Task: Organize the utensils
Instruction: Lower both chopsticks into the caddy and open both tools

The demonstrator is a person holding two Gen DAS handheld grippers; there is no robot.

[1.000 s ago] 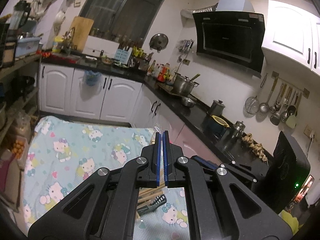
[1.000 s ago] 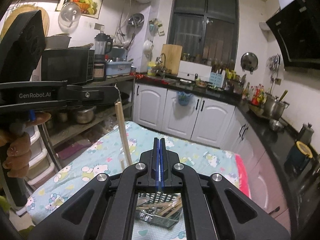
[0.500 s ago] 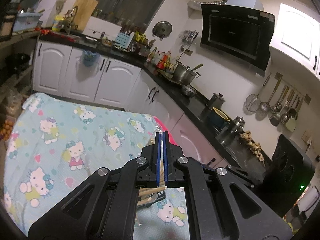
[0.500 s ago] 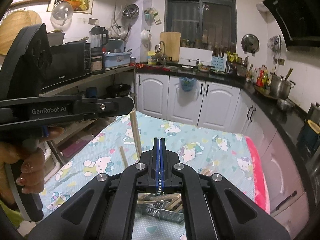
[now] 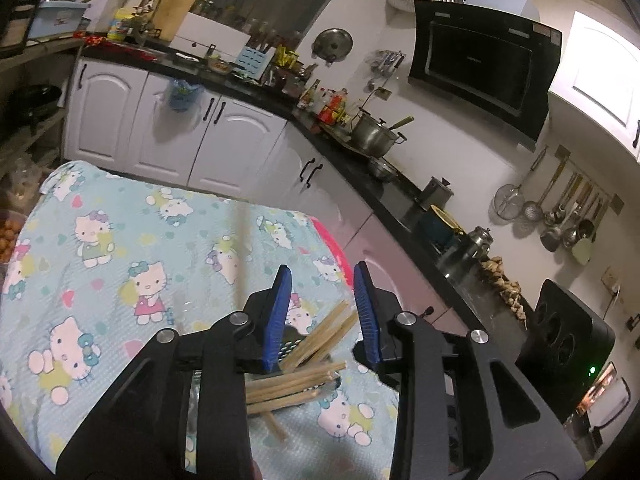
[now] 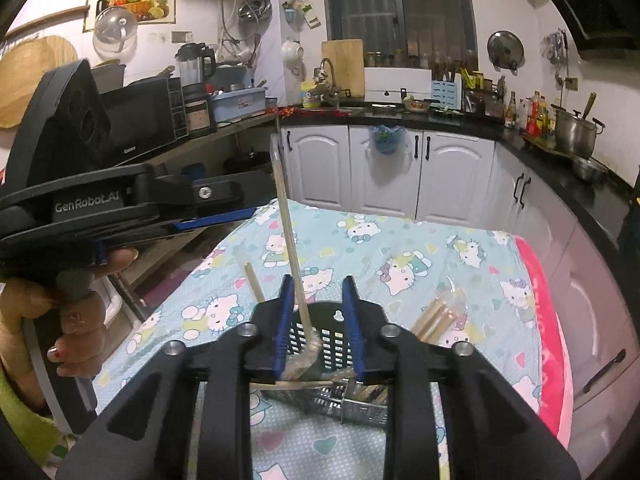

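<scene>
Tablecloth [image 5: 120, 240] was light blue with cartoon cats and pastel hearts, pink edge. Basket [image 6: 320, 332] was dark green mesh, chopsticks [image 5: 288, 384] pale wood. Both gripper pads [image 6: 285, 320] were bright blue on black.

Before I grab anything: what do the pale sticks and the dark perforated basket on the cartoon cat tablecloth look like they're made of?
The pale tan sticks look like bamboo or wood chopsticks: matte, straw-coloured, squared ends. The dark perforated basket looks like moulded plastic: a regular grid of holes and a dull sheen; a shinier section at its front edge may be metal. The cartoon cat tablecloth looks like soft woven fabric with a fine waffle-like texture.
</scene>
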